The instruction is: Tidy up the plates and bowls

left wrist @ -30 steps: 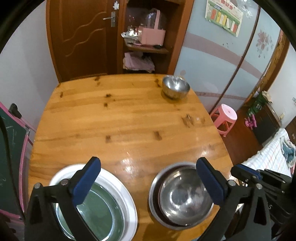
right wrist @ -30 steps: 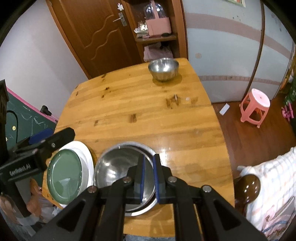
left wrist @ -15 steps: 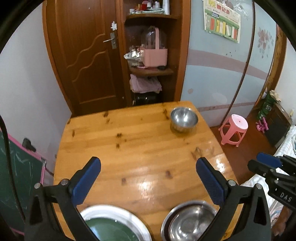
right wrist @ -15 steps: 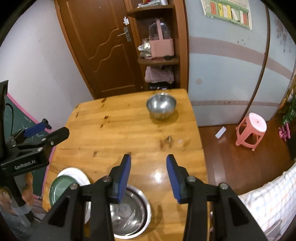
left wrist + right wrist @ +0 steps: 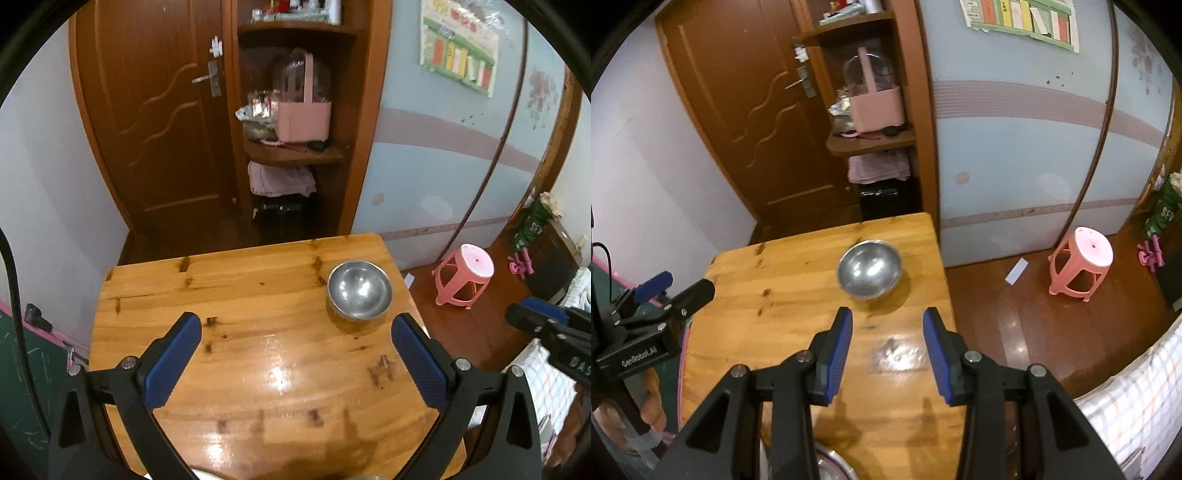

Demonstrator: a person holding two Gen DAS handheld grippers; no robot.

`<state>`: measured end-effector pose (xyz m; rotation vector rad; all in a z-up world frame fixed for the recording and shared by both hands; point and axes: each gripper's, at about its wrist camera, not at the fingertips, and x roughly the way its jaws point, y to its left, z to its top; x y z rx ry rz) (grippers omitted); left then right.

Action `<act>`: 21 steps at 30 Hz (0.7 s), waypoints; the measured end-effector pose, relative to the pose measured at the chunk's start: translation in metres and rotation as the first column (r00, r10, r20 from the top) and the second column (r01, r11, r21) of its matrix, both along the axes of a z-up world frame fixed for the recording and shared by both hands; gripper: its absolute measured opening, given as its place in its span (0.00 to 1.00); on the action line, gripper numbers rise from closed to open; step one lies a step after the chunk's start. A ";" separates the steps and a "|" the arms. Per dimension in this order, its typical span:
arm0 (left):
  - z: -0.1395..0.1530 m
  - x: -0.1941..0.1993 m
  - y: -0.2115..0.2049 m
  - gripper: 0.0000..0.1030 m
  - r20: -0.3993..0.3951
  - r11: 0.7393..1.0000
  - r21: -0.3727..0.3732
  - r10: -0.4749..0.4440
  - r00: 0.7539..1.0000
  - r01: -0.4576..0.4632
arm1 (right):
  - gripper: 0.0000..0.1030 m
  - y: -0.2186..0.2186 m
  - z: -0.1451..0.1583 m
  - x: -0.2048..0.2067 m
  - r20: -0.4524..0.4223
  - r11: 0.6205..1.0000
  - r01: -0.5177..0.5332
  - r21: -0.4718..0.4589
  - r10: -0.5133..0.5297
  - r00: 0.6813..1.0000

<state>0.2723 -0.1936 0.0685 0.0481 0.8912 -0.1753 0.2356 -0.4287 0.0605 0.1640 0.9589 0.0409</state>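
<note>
A lone steel bowl (image 5: 358,293) (image 5: 870,267) sits empty near the far right corner of the wooden table (image 5: 258,369) (image 5: 783,295). My left gripper (image 5: 295,332) hangs above the table's middle, open wide with nothing between its blue pads. My right gripper (image 5: 888,321) is open too, its pads apart over bare wood, with the bowl just beyond them. Below the right gripper, only the rim of a steel dish (image 5: 831,465) shows at the near edge. The left gripper (image 5: 679,291) also appears at the left of the right wrist view.
A pink stool (image 5: 465,275) (image 5: 1080,264) stands on the floor right of the table. Behind the table are a brown door (image 5: 162,122) and a shelf with a pink basket (image 5: 303,118). A checked cloth (image 5: 1137,402) lies at the near right.
Both grippers have risen and drawn back from the near dishes, which slid out of view below. The right gripper went from shut to open. The far bowl has not moved.
</note>
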 end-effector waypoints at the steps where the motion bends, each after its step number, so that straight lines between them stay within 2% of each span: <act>1: -0.005 0.011 -0.002 0.99 -0.009 1.000 0.006 0.009 1.000 -0.009 | 0.39 -0.003 -0.001 0.007 -0.009 1.000 0.006 -0.002 -0.006 1.000; 3: -0.018 0.031 -0.005 0.99 -0.034 0.999 0.017 0.035 0.999 -0.035 | 0.39 -0.011 -0.007 0.023 -0.032 1.000 0.021 0.005 -0.021 0.999; 7: -0.046 0.071 -0.005 0.99 -0.106 0.996 -0.009 0.088 0.990 -0.090 | 0.39 -0.021 -0.017 0.046 -0.053 0.999 0.044 -0.026 -0.045 0.998; 11: -0.077 0.100 -0.007 0.99 -0.143 0.991 0.014 0.134 0.981 -0.133 | 0.39 -0.029 -0.036 0.070 -0.085 0.998 0.053 -0.032 -0.056 0.995; 15: -0.111 0.125 -0.014 0.99 -0.188 0.990 0.032 0.142 0.972 -0.139 | 0.39 -0.029 -0.060 0.091 -0.121 0.999 0.046 -0.018 -0.048 0.992; 21: -0.147 0.142 -0.027 0.99 -0.233 0.994 -0.023 0.103 0.967 -0.111 | 0.39 -0.020 -0.100 0.116 -0.171 0.999 0.025 0.020 -0.021 0.985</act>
